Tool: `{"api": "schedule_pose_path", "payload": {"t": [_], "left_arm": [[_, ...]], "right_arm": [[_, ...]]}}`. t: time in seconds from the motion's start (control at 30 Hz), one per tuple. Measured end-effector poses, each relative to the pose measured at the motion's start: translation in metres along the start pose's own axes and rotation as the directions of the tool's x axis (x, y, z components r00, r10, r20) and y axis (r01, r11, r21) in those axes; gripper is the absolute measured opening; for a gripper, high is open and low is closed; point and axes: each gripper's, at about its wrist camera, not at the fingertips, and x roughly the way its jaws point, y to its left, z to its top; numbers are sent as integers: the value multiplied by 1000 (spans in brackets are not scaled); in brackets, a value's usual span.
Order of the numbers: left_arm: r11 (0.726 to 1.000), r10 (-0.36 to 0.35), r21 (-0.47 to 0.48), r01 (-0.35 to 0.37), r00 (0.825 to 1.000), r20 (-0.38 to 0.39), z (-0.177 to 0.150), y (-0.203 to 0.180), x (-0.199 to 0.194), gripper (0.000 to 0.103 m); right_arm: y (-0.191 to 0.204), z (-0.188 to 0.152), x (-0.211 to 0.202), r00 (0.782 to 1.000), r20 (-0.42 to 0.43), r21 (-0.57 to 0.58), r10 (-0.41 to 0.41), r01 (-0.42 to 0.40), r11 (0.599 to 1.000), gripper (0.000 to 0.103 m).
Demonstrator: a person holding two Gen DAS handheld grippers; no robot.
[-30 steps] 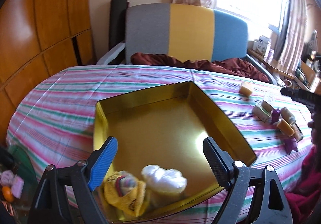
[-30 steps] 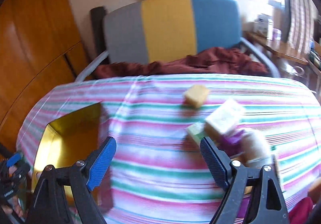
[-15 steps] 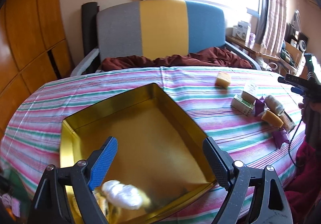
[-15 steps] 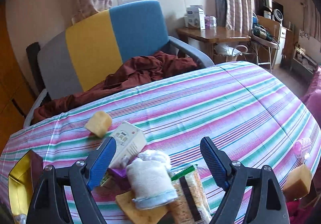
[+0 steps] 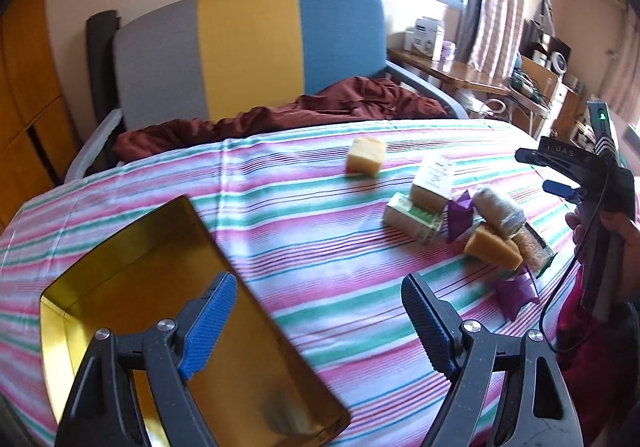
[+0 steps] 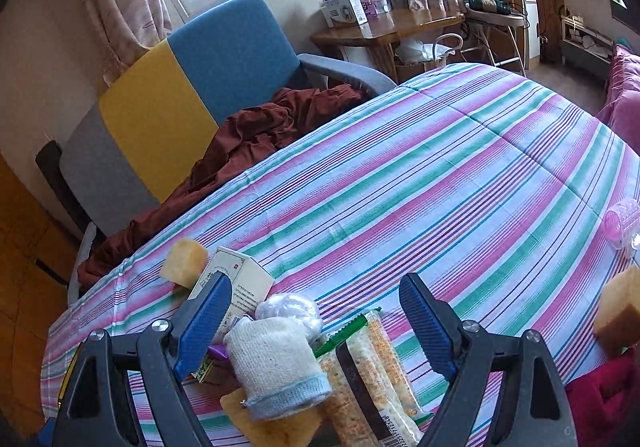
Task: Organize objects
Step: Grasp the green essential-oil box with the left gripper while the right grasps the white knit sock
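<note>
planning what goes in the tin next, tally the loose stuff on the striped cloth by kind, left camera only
sponge blocks: 2
small boxes: 2
purple wrappers: 2
rolled cloth: 1
cracker packet: 1
total: 8

A shallow gold tin tray (image 5: 120,287) lies open at the near left of the striped tablecloth. To its right sits a loose cluster: a rolled white sock (image 6: 276,363) atop a yellow sponge (image 5: 494,247), a cracker packet (image 6: 372,379), two small boxes (image 5: 432,183) and purple wrappers (image 5: 460,211). Another sponge block (image 5: 365,155) lies farther back.
</note>
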Motion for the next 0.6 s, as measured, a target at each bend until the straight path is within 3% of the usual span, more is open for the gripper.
{"api": "schedule_pose_path", "payload": {"t": [0.2,0.3,0.37,0.43,0.6], "left_arm": [[998,-41,47,44,997,-60,21,-31,39,82],[998,-63,24,66,992,-107,30,-44,66,82],[995,-16,97,24,996,-86,34,-60,78,82],[976,15,219,3,996,-83,33,-82,90,84],[944,-54,318,88,992,-115,38,-107,123,93]], "right_arm": [[-13,1,3,999,-23,71,36,-34,997,87],[-15,0,4,998,-35,91,59,-55,994,87],[-13,0,4,997,-39,90,71,-67,994,87],[-12,0,5,995,-46,86,85,-81,993,87],[-9,-1,9,992,-71,80,109,-103,991,87]]}}
